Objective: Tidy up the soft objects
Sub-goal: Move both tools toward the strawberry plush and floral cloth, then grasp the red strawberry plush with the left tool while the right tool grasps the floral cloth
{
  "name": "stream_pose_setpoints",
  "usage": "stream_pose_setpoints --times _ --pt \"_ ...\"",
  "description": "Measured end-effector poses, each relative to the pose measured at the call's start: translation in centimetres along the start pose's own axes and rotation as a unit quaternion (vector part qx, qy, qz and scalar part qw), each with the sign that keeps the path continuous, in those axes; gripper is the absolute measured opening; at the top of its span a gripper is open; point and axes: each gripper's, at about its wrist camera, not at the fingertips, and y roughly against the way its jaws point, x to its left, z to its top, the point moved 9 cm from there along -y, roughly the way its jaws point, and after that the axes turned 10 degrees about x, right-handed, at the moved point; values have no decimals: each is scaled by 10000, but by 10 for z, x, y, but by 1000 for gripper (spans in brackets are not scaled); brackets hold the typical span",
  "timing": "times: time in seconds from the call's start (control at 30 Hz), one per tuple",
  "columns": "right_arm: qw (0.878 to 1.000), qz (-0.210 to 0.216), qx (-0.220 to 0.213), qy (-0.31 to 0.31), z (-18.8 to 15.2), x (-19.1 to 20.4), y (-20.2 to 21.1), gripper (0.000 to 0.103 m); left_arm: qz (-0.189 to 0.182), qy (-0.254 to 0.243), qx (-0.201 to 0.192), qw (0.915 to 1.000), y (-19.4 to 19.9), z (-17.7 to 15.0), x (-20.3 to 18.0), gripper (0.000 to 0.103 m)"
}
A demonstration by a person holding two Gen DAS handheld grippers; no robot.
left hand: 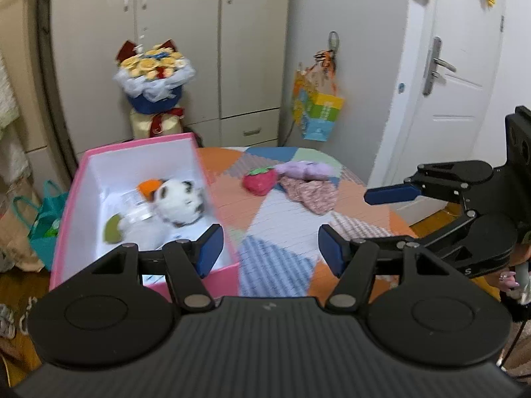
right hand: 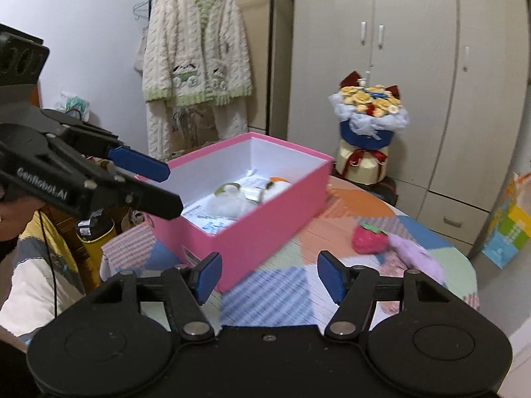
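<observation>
A pink box (left hand: 66,219) (right hand: 265,229) stands open on a patchwork-covered table (left hand: 282,229) (right hand: 275,298). Inside lie a white plush with dark patches (left hand: 181,204) (right hand: 275,187) and a white fluffy toy (left hand: 146,229) (right hand: 229,204). A red strawberry plush (left hand: 260,180) (right hand: 370,238), a purple plush (left hand: 303,169) (right hand: 416,255) and a floral cloth (left hand: 310,194) lie on the table right of the box. My left gripper (left hand: 270,250) is open and empty above the box's near right corner. My right gripper (right hand: 268,275) is open and empty over the table.
A flower bouquet (left hand: 154,79) (right hand: 370,116) stands behind the table by the wardrobe. A colourful paper bag (left hand: 317,112) hangs on the cabinet. A door (left hand: 464,76) is at right. A robe (right hand: 195,63) hangs left of the box. Bags (left hand: 43,219) sit on the floor.
</observation>
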Motion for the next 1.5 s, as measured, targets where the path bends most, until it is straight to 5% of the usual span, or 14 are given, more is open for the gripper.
stream_pose_setpoints --times 0.23,0.53,1.0,1.5 --pt "9990 -96 -79 -422 -24 -45 4 71 -61 -106 -143 9998 -41 22 -37 61" --pt "9974 -117 -122 -694 -42 -96 -19 78 312 75 -301 9990 -103 44 -59 62" --pt "9953 -184 91 -946 -44 -163 -103 82 729 944 -132 9928 -210 69 -36 61" --pt "9891 57 429 -1409 -39 -188 -166 84 1812 944 52 9789 -284 83 -7 63"
